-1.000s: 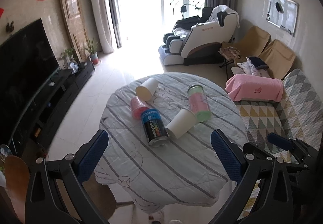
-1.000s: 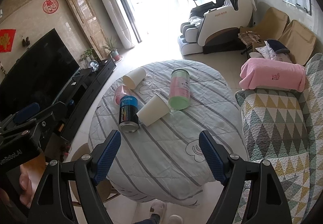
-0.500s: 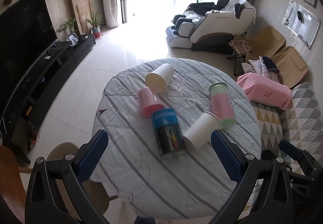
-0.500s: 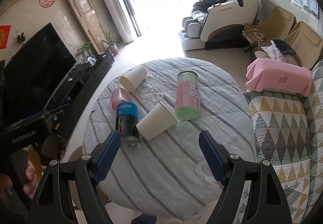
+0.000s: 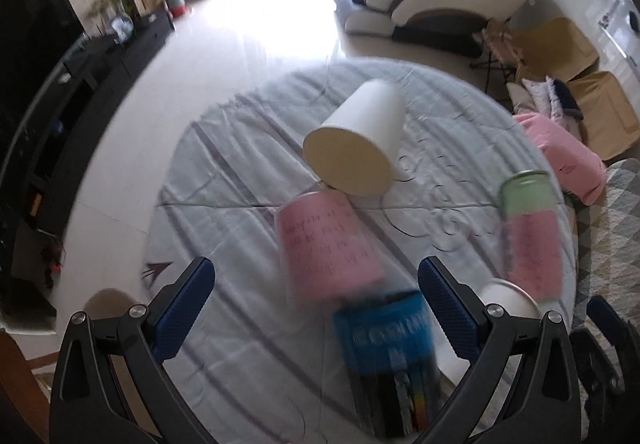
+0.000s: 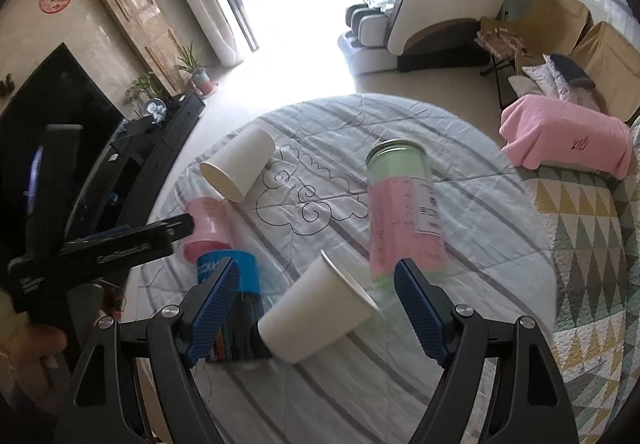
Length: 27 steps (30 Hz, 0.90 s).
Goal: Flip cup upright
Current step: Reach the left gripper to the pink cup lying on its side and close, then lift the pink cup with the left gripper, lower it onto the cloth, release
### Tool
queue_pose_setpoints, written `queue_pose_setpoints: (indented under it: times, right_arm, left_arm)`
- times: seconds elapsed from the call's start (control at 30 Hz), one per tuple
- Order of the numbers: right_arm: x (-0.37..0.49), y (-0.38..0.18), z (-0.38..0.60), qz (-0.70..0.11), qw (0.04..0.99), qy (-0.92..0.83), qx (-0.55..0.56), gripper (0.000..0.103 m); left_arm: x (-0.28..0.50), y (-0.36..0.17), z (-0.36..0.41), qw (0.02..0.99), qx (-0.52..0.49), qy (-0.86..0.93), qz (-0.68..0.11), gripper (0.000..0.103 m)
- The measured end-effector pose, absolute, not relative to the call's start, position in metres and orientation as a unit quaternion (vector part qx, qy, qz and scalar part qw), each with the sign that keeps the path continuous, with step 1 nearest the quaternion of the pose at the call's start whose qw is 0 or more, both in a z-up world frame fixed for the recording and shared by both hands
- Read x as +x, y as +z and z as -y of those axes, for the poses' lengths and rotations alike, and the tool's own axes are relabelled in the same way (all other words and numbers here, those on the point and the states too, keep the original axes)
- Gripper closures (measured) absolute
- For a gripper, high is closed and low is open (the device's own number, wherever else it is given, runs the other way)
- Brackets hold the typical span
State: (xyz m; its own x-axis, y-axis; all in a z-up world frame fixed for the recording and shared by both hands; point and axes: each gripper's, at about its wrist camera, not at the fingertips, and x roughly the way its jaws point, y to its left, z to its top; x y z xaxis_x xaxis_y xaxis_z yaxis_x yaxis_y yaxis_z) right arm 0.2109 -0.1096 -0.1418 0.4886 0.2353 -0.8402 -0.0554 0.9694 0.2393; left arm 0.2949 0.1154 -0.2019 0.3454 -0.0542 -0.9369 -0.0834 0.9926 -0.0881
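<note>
Several containers lie on their sides on a round table with a striped cloth. A pink cup lies just ahead of my open left gripper; it also shows in the right wrist view. A white paper cup lies beyond it. A second white paper cup lies between the fingers of my open right gripper, untouched. A blue can and a pink-and-green canister lie beside them. The left gripper's body shows at the left of the right wrist view.
A sofa with a patterned quilt and a pink towel stands right of the table. A TV and black console line the left wall. A massage chair stands beyond the table.
Both grippers have moved down and forward toward the table. The pink cup now fills the left wrist view and the near white cup sits between the right fingers. Both stay open.
</note>
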Motion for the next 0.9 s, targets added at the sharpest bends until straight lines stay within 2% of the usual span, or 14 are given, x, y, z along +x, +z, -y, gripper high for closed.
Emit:
queue_pose_setpoints:
  times: [0.2,0.27,0.33,0.53,0.9]
  right_arm:
    - [0.231,-0.164,0.099,-0.523,0.844,0.078,0.089,0.022]
    - [0.235,-0.168,0.097,-0.530,0.840,0.075,0.088,0.022]
    - [0.240,-0.172,0.097,-0.534,0.838,0.071,0.087,0.022]
    - [0.247,-0.170,0.097,-0.533,0.839,0.067,0.088,0.022]
    - [0.235,-0.151,0.108,-0.515,0.848,0.089,0.089,0.022]
  left_arm:
    - [0.322,-0.242,-0.109,0.790,-0.030,0.005,-0.613,0.000]
    - [0.325,-0.249,-0.105,0.785,-0.019,0.002,-0.620,0.004]
    - [0.328,-0.254,-0.104,0.777,-0.035,-0.011,-0.629,0.030]
    - [0.325,-0.244,-0.108,0.782,-0.045,-0.021,-0.622,0.030]
    - [0.304,-0.177,-0.120,0.821,-0.065,-0.006,-0.568,0.030]
